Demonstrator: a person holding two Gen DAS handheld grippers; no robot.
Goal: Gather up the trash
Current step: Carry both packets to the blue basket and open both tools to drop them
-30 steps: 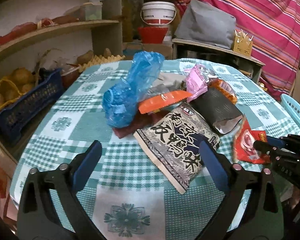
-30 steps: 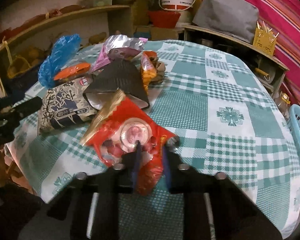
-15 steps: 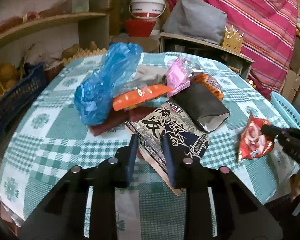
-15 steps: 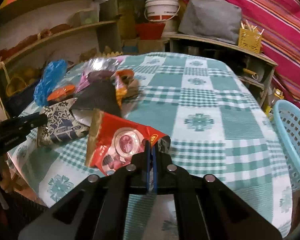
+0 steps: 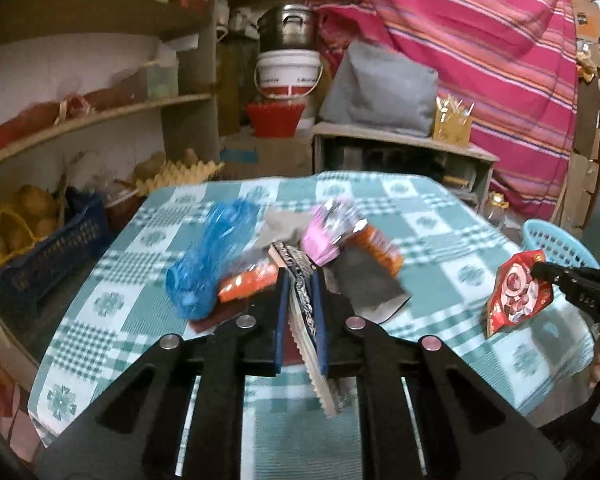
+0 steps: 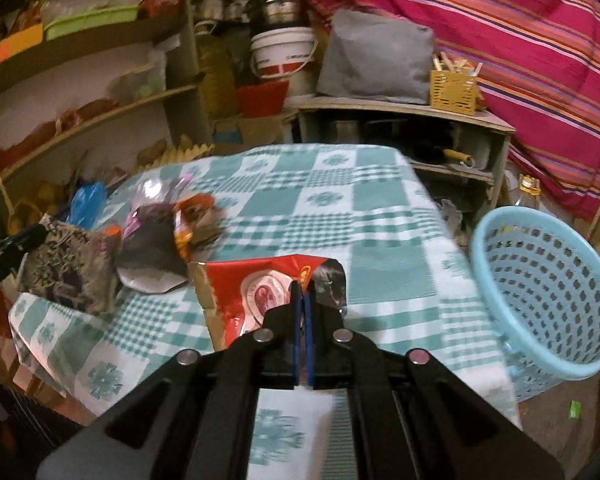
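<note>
Each gripper is clamped on trash lifted off the checkered tablecloth: the right gripper pinches a red snack wrapper at frame centre, presumably bound for the blue basket at right, while the left gripper grips a black-and-white printed packet edge-on.

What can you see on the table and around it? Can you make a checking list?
Surface: table with green checked cloth.
Job's things: red wrapper held up; black patterned packet held up; light blue basket beside the table, tilted.
Clutter: blue plastic bag, orange wrapper, pink wrapper, dark pouch heaped on the cloth.
Tongs: left tongs shut on the packet; right tongs shut on the red wrapper.
Cables: nothing seen.
Surroundings: shelves, white bucket, striped cloth.
</note>
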